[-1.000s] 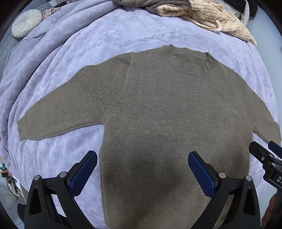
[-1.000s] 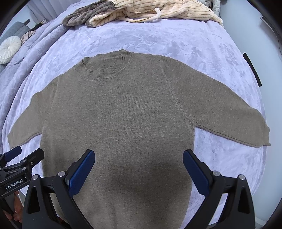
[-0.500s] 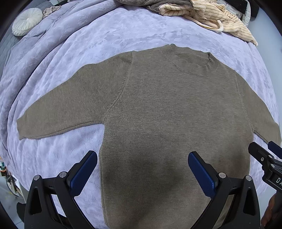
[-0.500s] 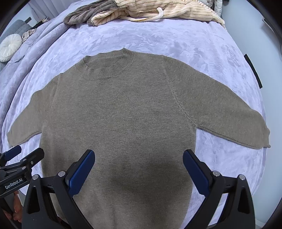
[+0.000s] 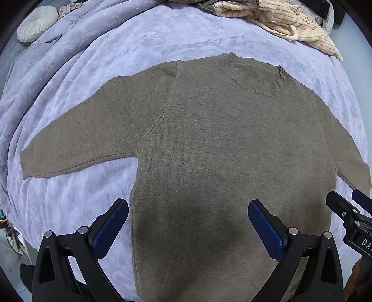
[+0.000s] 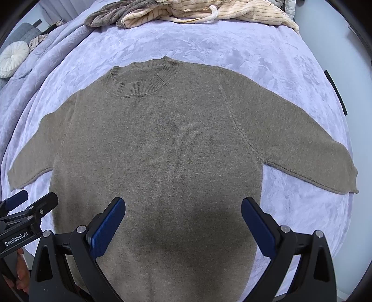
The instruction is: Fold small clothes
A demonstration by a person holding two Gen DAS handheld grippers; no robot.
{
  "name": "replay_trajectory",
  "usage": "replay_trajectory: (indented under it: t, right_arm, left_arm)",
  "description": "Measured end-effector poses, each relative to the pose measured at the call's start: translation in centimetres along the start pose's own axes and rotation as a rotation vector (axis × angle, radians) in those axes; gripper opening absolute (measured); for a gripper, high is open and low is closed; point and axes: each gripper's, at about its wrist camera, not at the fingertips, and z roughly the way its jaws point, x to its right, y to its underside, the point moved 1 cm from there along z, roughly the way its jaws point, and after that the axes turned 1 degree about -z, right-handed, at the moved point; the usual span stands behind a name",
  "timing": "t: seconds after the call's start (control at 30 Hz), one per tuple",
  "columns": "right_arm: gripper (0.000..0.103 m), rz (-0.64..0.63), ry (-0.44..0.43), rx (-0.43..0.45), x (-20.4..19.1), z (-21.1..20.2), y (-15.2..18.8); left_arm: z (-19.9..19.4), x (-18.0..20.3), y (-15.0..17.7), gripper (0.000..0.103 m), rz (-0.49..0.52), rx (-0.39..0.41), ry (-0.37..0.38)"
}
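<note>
A small olive-brown knit sweater [image 5: 220, 144] lies flat and face up on a lilac blanket, collar away from me, both sleeves spread out to the sides. It also shows in the right wrist view [image 6: 162, 144]. My left gripper [image 5: 188, 223] is open and empty, hovering above the sweater's lower left body. My right gripper [image 6: 183, 220] is open and empty above the lower right body. Each gripper shows at the edge of the other's view. The sweater's hem is hidden below the grippers.
The lilac blanket [image 5: 139, 46] covers a bed. A pile of cream striped and grey clothes [image 6: 209, 11] lies at the far edge. A round white cushion [image 5: 37, 23] sits at the far left. The bed's right edge [image 6: 344, 130] is close to the right sleeve.
Both views have shifted slightly: the sweater sits a little lower in the frames. The grippers stay open and the sweater has not moved.
</note>
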Motion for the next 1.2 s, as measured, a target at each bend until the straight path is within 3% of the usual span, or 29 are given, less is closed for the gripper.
replay_trajectory:
  t: [0.67,0.87,1.0,1.2]
  right_arm:
    - [0.101,-0.010,0.006,-0.006,-1.1,0.2,0.2]
    - [0.101,-0.029,0.005,-0.002,-2.1,0.0,0.0]
    - [0.101,-0.051,-0.007,0.001,-3.3,-0.2,0.2]
    - [0.101,-0.098,-0.044,-0.002,-6.8,0.0,0.9]
  left_arm:
    - [0.2,-1.3,-0.1,0.103,-0.007,-0.005,-0.018]
    - [0.1,-1.8,-0.3,0.103,-0.033,0.001,0.036]
    - [0.5,-4.1,-0.4,0.103,-0.104,0.003,0.103]
    - [1.7,-10.9,-0.1,0.103,-0.220,0.030,0.088]
